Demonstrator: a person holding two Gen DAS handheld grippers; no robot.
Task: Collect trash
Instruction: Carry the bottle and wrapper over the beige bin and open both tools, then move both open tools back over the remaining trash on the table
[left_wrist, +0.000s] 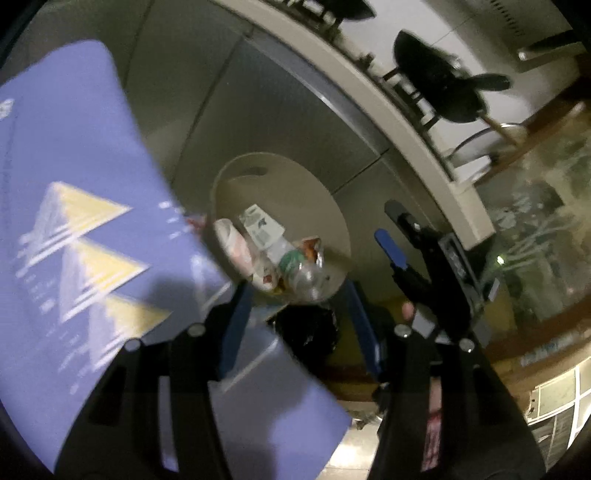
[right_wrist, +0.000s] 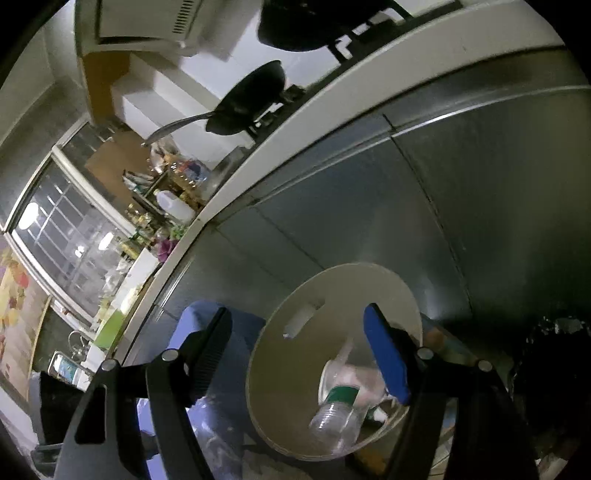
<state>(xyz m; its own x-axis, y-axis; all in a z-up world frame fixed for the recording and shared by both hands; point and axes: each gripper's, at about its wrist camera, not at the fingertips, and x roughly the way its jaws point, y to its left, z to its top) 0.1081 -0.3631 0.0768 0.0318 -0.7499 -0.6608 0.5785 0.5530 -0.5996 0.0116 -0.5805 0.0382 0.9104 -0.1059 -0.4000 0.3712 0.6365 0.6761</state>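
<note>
A beige trash bin (left_wrist: 258, 173) stands against grey cabinet doors; inside lie a clear plastic bottle with a green label (left_wrist: 295, 264), wrappers and a small carton (left_wrist: 260, 225). My left gripper (left_wrist: 295, 291) is open just in front of the bin, with a blue-purple paper sheet (left_wrist: 74, 184) lying across its left side. In the right wrist view the bin (right_wrist: 295, 332) holds the same bottle (right_wrist: 338, 410). My right gripper (right_wrist: 299, 328) is open over the bin's mouth and holds nothing. It also shows in the left wrist view (left_wrist: 399, 236).
A black trash bag (left_wrist: 310, 332) sits below the bin. Grey cabinet fronts (right_wrist: 443, 184) and a white counter edge (right_wrist: 332, 96) run behind it. Black pans (right_wrist: 255, 99) stand on the stove above. A glass door (left_wrist: 535, 229) is at the right.
</note>
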